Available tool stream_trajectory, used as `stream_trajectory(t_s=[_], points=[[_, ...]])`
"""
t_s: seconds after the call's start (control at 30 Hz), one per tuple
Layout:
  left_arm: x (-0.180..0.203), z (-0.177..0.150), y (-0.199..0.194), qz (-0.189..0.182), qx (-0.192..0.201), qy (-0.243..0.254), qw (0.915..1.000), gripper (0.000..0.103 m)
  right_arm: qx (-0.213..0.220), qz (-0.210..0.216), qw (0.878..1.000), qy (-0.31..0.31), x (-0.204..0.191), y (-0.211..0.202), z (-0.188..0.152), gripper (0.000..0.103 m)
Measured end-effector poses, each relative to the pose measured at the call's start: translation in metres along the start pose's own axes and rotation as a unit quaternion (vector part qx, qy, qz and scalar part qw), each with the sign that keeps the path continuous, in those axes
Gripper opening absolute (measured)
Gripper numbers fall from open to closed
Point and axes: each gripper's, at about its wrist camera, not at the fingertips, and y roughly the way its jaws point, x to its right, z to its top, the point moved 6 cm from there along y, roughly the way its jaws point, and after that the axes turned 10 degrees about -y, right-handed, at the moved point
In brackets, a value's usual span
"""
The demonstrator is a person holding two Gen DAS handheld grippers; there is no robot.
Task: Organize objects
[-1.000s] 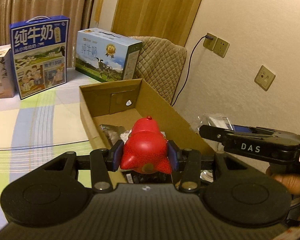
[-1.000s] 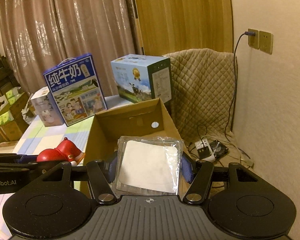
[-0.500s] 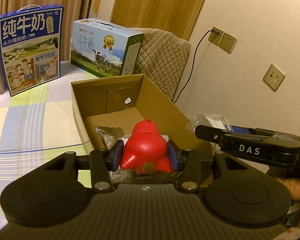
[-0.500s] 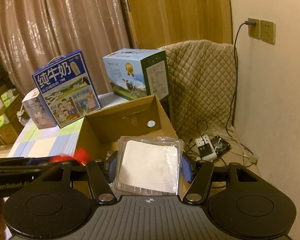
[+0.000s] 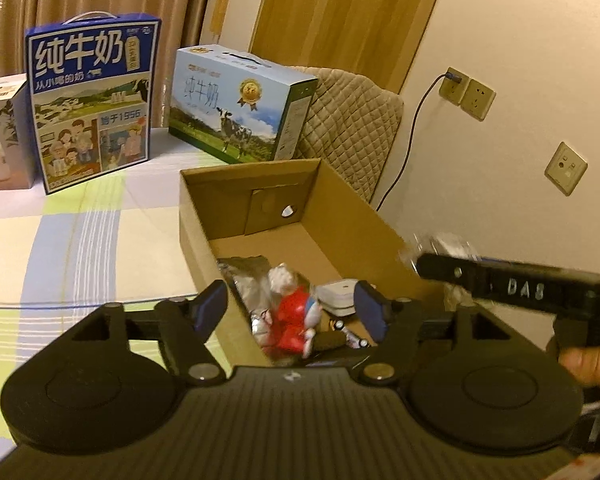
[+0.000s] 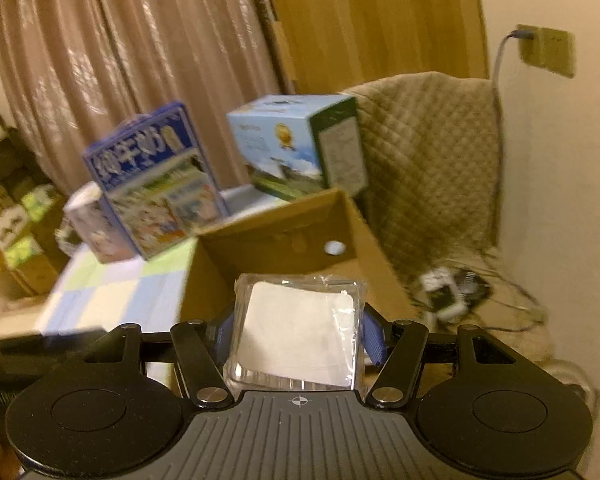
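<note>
The left gripper (image 5: 292, 310) has just spread its fingers, and the red toy (image 5: 294, 320) lies loose in the cardboard box (image 5: 352, 216). The right gripper (image 6: 298, 334) pinches a clear packet (image 6: 296, 340) above the box's near rim; released here, the packet may catch the wall and slide onto the table (image 5: 80, 248).

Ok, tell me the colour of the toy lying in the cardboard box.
Mostly red with some white, the toy shows best in the left wrist view.

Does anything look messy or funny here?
A bit. The red toy lies tipped among a jumble of bits at the near end of the cardboard box, below the left tongs, which have just been opening. The box's far end is bare.
</note>
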Motion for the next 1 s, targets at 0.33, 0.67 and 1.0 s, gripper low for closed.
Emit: stream_trajectory(t_s=[0.33,0.67,1.0], points=[[-0.025,-0.024,-0.029,0.036,0.016,-0.018,0.9991,0.102,0.022,-0.019,1.000,0.008,-0.001,-0.029,0.001,0.076],[-0.024,-0.056,-0.089,0.068,0.042,-0.023,0.9966,0.102,0.002,-0.025,1.000,-0.015,-0.034,-0.096,-0.039,0.076],[-0.022,-0.095,-0.139,0.090,0.037,-0.032,0.9947,0.102,-0.022,-0.027,0.998,-0.048,-0.076,-0.139,-0.093,0.076]])
